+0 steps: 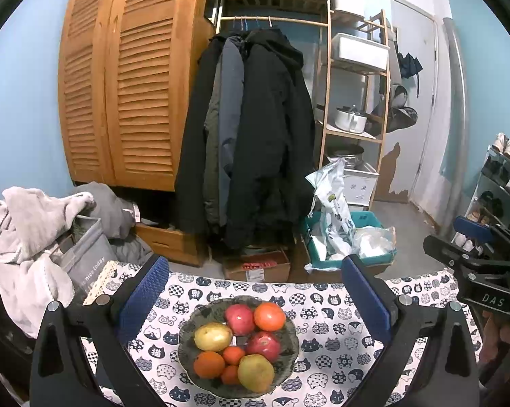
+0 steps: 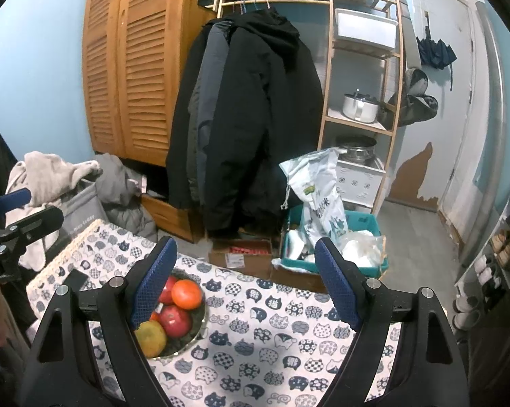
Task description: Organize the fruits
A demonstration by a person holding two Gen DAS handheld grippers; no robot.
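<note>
the fruits sit heaped in the glass bowl (image 1: 238, 346) on the counter (image 1: 339, 356). the left hand-held gripper (image 1: 253, 298) hangs wide and empty above the bowl, and the right hand-held gripper (image 2: 246, 281) is wide and empty just right of it. pulling one low fruit could roll the others off the bowl.

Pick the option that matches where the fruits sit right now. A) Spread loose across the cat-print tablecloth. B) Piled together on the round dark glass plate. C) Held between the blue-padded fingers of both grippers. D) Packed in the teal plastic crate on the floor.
B: the apples, oranges and yellow-green fruits all lie heaped on the round dark glass plate on the cat-print tablecloth, while the left gripper and right gripper stand open and empty.
</note>
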